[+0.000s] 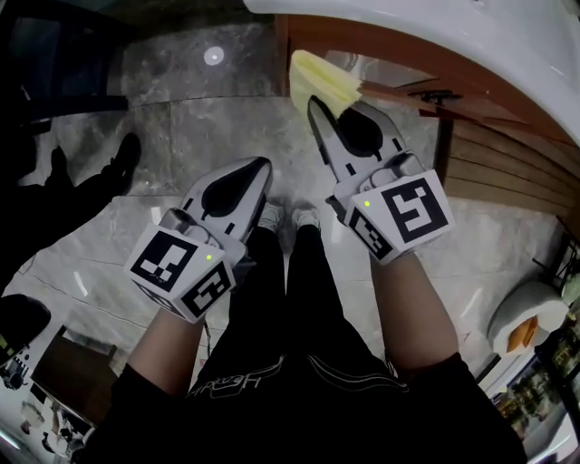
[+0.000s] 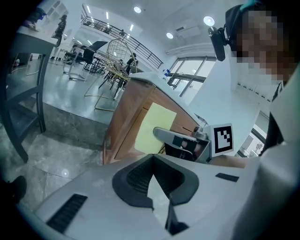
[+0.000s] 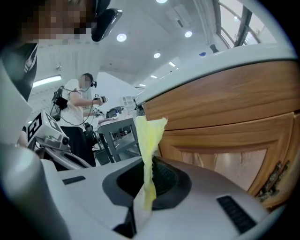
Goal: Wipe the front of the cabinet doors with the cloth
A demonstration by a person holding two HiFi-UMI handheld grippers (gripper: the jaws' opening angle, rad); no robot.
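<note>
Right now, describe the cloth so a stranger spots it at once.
Find the curved wooden cabinet under the white counter. Pinched in the right tongs in front of it is the cloth: thin, limp and pale yellow against the brown wood.

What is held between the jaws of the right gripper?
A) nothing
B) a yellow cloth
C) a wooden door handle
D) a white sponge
B: in the right gripper view, the jaws of the right gripper are closed on the yellow cloth, in front of the wooden cabinet door.

On the black garment (image 1: 362, 403), white lettering (image 1: 234, 382), too distorted to read, nothing else legible
</note>
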